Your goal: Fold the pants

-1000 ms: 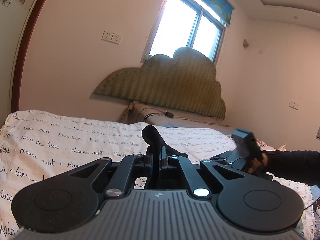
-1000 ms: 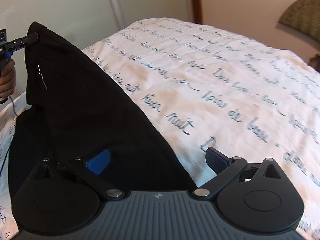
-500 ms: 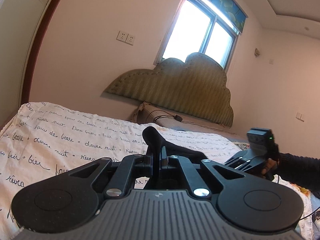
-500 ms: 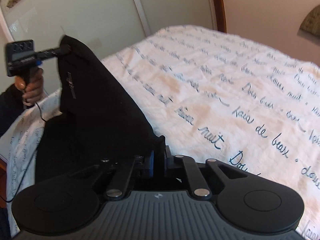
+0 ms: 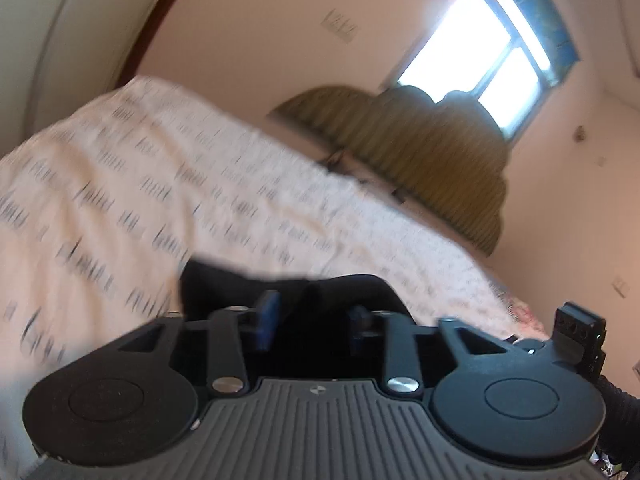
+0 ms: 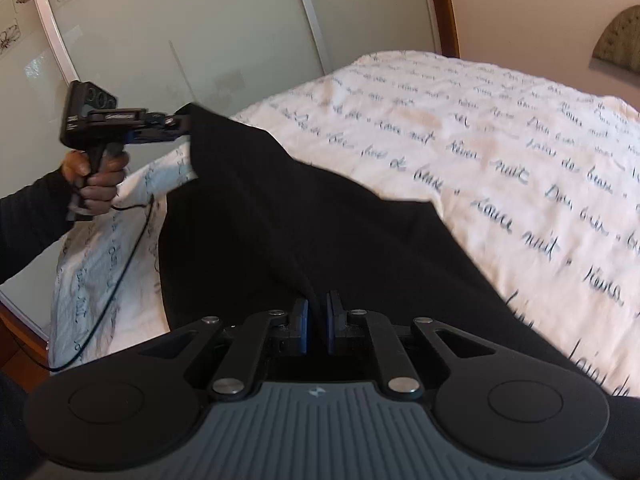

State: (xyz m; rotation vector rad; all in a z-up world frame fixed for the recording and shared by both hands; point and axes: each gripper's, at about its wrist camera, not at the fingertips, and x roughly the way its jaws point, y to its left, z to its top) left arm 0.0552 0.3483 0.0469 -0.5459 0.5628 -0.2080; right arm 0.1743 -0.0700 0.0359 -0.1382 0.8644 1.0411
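Observation:
The black pants [image 6: 320, 220] hang stretched between both grippers over the bed. In the right wrist view my right gripper [image 6: 316, 326] is shut, its blue pads pinching a fold of the cloth. At the far left of that view a hand holds my left gripper [image 6: 176, 126], whose tip sits at the raised corner of the pants. The left wrist view is blurred. There my left gripper [image 5: 312, 324] has its jaws opening, and the blue pads stand apart with the black pants [image 5: 352, 292] loose between them. The right gripper's body [image 5: 576, 336] shows at the right edge.
A white bedsheet [image 6: 500, 140] with dark script covers the bed. An olive headboard [image 5: 420, 152] and a bright window [image 5: 480, 64] lie beyond it. Frosted sliding doors [image 6: 180, 40] stand behind the hand [image 6: 96, 176]. A black cable [image 6: 120, 260] hangs over the bed's edge.
My right gripper went from open to shut on the pants and slid along the bed. My left gripper rolled, dipped toward the bed, and its jaws parted from the cloth.

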